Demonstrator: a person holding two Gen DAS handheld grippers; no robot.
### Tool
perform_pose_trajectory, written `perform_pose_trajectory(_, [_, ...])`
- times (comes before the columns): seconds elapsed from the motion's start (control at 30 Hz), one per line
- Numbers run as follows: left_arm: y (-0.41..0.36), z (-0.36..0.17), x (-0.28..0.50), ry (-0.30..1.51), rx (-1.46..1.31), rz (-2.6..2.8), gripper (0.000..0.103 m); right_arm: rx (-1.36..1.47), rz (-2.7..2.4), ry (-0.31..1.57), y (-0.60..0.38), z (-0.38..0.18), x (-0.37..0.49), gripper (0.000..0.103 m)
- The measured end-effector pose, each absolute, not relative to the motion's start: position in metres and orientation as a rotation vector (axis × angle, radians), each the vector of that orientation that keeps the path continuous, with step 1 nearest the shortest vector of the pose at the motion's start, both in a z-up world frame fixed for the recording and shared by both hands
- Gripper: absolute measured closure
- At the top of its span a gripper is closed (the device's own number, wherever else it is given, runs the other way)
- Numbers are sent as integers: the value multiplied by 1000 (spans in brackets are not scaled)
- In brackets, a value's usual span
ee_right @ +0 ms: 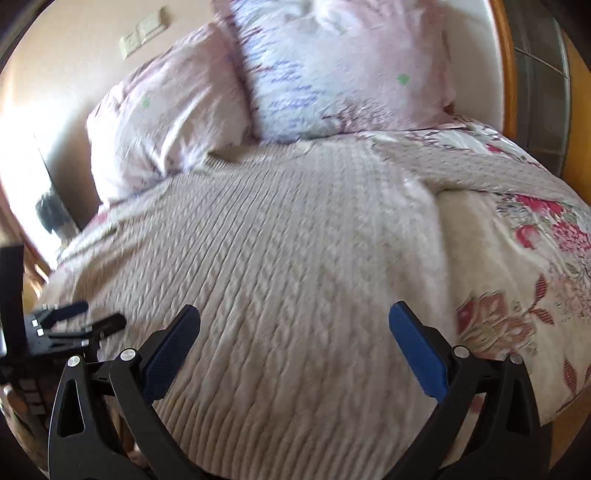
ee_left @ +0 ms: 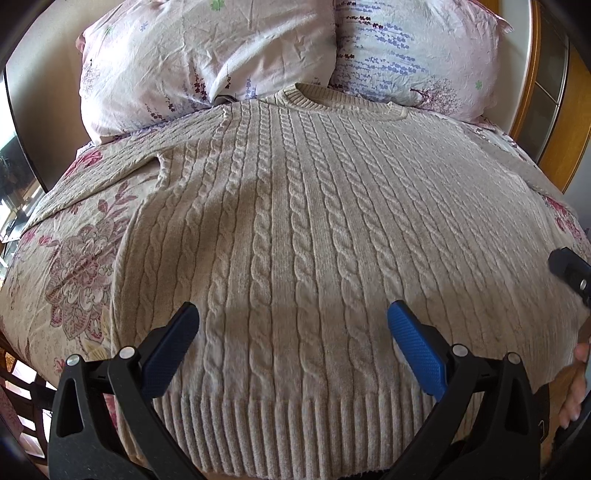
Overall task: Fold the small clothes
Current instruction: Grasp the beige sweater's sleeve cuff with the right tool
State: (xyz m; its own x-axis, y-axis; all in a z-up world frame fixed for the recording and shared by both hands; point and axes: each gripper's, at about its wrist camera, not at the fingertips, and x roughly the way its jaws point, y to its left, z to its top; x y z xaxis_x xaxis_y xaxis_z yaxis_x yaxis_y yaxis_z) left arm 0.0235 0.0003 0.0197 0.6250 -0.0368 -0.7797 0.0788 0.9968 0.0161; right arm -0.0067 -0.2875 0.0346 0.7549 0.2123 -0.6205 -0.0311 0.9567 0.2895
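A beige cable-knit sweater (ee_left: 295,221) lies flat, front up, on the bed, collar toward the pillows and ribbed hem nearest me. Its sleeves spread out to both sides. My left gripper (ee_left: 293,314) is open and empty, hovering above the hem. My right gripper (ee_right: 294,315) is open and empty above the sweater's (ee_right: 277,258) right half; this view is blurred. The left gripper also shows at the left edge of the right wrist view (ee_right: 88,314). A black part of the right gripper shows at the right edge of the left wrist view (ee_left: 569,273).
Two floral pillows (ee_left: 207,62) (ee_left: 417,55) lean at the head of the bed. A floral bedspread (ee_left: 74,258) covers the mattress. A wooden bed frame (ee_left: 554,110) runs on the right. A wall with switches (ee_right: 144,33) is behind.
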Motion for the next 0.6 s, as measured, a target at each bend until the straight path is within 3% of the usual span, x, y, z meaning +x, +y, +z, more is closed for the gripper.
perform_pose_trajectory(0.17, [19, 40, 62, 844, -109, -168, 2, 620, 25, 634, -398, 54, 31, 4])
perform_pose_trajectory(0.37, [34, 54, 104, 761, -189, -164, 2, 878, -165, 696, -489, 28, 81, 36])
perform_pose_trajectory(0.6, [51, 36, 135, 805, -236, -161, 2, 1065, -291, 710, -536, -7, 101, 50])
